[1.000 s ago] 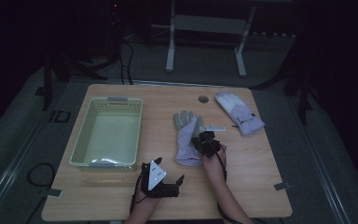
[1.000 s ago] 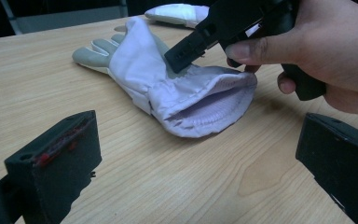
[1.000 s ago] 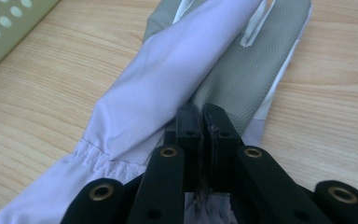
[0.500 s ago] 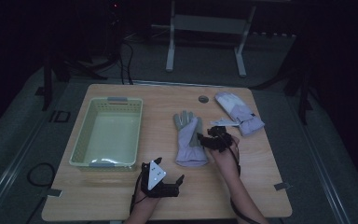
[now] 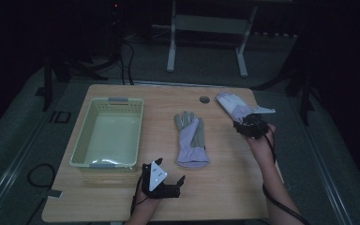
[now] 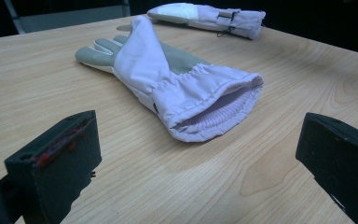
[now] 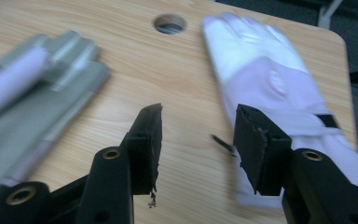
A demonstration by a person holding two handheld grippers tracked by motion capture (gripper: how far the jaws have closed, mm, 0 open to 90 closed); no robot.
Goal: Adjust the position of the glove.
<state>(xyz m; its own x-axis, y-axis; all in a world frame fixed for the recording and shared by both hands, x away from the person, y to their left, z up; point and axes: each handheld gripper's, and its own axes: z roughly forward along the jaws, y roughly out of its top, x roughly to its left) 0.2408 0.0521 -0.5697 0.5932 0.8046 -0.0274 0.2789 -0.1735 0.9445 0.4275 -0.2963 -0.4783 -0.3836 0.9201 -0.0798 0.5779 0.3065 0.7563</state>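
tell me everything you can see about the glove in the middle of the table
The middle glove is pale lilac fabric with a grey palm and grey fingers. It lies flat on the wooden table, fingers pointing to the far edge. Its gathered elastic cuff gapes open towards the left gripper, showing a ribbed lining. A lilac part is folded across the palm. Nothing touches it but the table; both grippers are clear of it.

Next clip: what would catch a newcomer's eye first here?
Two pale lilac gloves on the wooden table: one glove lies flat mid-table, the second glove near the far right corner. The right gripper hangs at the second glove's cuff, jaws open. A pale green basket sits at the left.
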